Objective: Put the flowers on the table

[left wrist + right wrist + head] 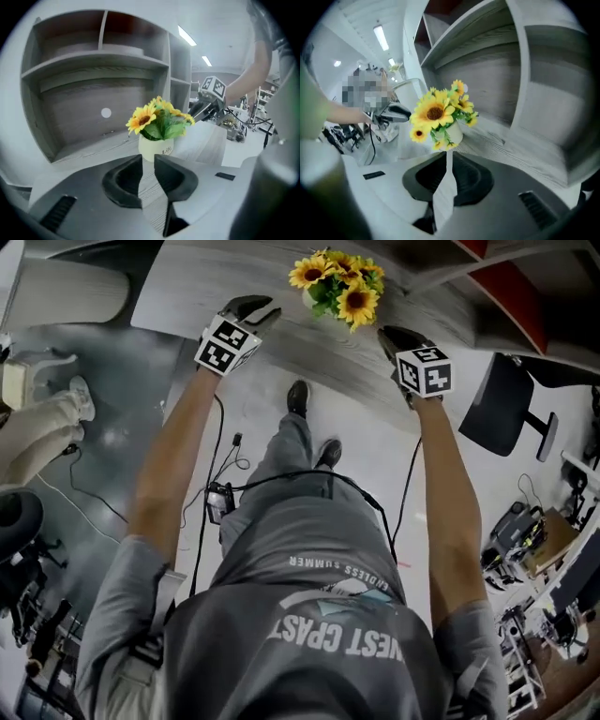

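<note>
A bunch of yellow sunflowers [339,282] in a small cream pot [157,146] stands upright on the pale wood-grain table [206,287], in front of a shelf unit. My left gripper [262,306] hangs just left of the flowers, clear of them. Its jaws stand a narrow gap apart with nothing between them [148,161]. My right gripper [389,334] is just right of the flowers, also apart from them. Its jaws meet at the tips and hold nothing [446,157]. In both gripper views the pot sits right beyond the jaws.
A grey shelf unit [93,61] with open compartments rises behind the flowers. A black office chair [502,404] stands at the right. Another person's legs [37,427] show at the left. Cables lie on the floor [225,465], and cluttered benches [534,540] fill the far right.
</note>
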`<action>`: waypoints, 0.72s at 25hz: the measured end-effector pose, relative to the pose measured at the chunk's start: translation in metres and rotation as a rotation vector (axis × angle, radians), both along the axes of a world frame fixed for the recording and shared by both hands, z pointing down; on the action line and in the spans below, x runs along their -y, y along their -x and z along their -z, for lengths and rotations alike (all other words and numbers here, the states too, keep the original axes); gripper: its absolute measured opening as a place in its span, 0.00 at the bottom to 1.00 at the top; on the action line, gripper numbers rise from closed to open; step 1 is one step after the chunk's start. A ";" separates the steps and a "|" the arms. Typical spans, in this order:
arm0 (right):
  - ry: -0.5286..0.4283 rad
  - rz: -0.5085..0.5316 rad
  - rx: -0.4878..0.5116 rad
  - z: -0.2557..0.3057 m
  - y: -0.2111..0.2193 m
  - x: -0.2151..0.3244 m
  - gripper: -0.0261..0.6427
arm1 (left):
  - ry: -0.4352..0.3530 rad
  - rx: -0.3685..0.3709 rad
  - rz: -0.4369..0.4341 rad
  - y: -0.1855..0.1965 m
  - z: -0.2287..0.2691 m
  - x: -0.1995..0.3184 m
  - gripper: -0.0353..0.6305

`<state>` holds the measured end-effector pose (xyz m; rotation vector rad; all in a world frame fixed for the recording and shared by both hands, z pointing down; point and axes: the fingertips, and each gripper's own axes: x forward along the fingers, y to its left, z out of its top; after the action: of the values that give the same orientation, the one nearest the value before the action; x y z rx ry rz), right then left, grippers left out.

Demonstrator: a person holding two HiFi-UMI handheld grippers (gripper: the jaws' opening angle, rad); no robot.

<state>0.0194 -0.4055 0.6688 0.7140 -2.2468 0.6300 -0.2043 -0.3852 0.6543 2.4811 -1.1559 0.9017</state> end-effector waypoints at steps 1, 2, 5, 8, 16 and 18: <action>0.002 -0.024 0.040 0.013 -0.002 -0.002 0.11 | -0.020 -0.016 0.008 0.002 0.014 -0.002 0.14; -0.003 -0.039 0.075 0.027 -0.003 -0.005 0.10 | -0.037 -0.027 0.010 0.003 0.029 -0.005 0.11; -0.055 -0.036 0.158 0.076 -0.003 -0.016 0.08 | -0.079 -0.045 0.003 0.002 0.071 -0.022 0.08; -0.142 0.027 0.220 0.136 0.000 -0.029 0.08 | -0.117 -0.057 0.008 -0.004 0.118 -0.041 0.08; -0.360 0.232 0.329 0.288 0.056 -0.094 0.08 | -0.257 -0.040 -0.041 -0.007 0.229 -0.093 0.08; -0.397 0.255 0.351 0.314 0.054 -0.109 0.08 | -0.310 -0.036 -0.064 -0.021 0.259 -0.104 0.08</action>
<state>-0.0351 -0.2967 0.3552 0.5148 -2.7746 0.1922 -0.1831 -0.2815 0.3956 2.7796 -1.2973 0.7381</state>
